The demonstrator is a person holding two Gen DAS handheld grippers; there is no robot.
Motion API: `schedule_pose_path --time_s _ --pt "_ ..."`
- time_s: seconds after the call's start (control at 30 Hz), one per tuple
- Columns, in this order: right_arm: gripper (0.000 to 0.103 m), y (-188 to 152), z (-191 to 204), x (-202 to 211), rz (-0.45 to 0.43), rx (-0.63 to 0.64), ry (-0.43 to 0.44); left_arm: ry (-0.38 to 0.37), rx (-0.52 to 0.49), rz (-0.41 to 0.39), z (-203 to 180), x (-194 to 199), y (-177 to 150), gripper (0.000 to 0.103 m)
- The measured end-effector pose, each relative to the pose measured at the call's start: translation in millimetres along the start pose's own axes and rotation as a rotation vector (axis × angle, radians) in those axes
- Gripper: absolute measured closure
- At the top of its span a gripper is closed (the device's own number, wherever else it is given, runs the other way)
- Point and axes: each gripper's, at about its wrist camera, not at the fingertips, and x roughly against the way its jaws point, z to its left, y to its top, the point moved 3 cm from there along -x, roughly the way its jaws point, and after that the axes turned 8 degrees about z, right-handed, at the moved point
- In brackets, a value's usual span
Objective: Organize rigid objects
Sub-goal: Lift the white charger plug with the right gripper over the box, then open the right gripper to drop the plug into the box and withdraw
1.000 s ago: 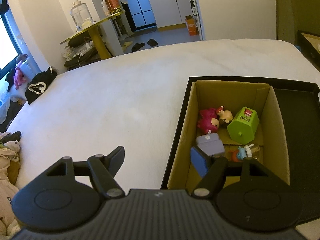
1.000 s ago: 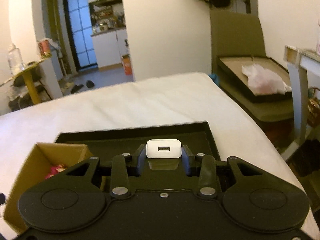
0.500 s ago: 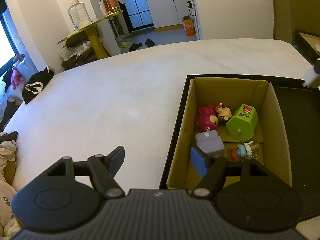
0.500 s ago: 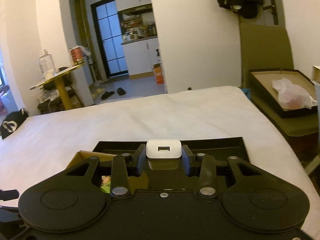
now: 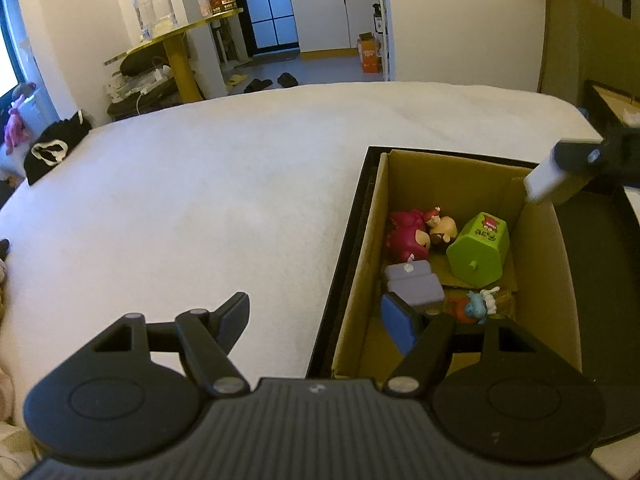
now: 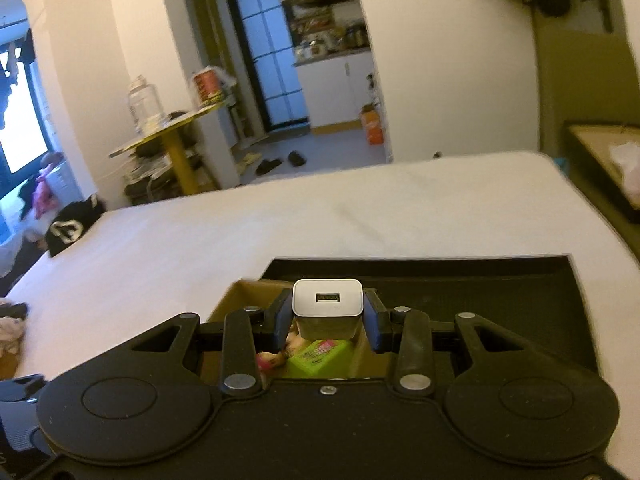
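My right gripper (image 6: 328, 316) is shut on a white USB charger (image 6: 328, 306) and holds it above the far right corner of an open cardboard box (image 6: 240, 296). The left wrist view shows the charger (image 5: 546, 180) over the box (image 5: 362, 280), which sits in a black tray (image 5: 592, 248). The box holds a green container (image 5: 480, 250), a pink plush toy (image 5: 406, 236), a grey block (image 5: 416, 284) and small figures (image 5: 478, 306). My left gripper (image 5: 320, 316) is open and empty, low over the white bed beside the box's near left corner.
The white bed (image 5: 200, 208) spreads out left of the tray. A black cap (image 5: 52, 148) lies at its far left edge. A yellow side table (image 5: 176, 44) with jars stands beyond. Another tray (image 6: 600, 160) sits off the bed's right side.
My right gripper has carried the charger leftward from over the black tray to over the cardboard box. My left gripper has stayed open and nearly still.
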Motion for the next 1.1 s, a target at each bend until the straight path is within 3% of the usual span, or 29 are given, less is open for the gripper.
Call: schedule_pose_path --time_s 0.3,0.47,0.67,0.77,1.1 --pt "0.066 -11 24 -26 0.096 0.02 0.04 -0.078 0.027 -0.029 10 1 -5 0.038" --pt "0.066 -24 28 -44 0.159 0.006 0.031 -0.125 0.034 -0.032 12 -2 -5 0.075" --pt "0.064 -31 38 -58 0.199 0.004 0.024 -0.192 0.006 -0.039 9 -4 -6 0.097" --pt "0.06 -34 39 -62 0.207 0.001 0.012 -0.198 -0.004 -0.047 7 -5 -7 0.099" --pt "0.06 -36 42 -54 0.238 -0.004 0.0 -0.225 0.013 -0.044 9 -6 -4 0.1"
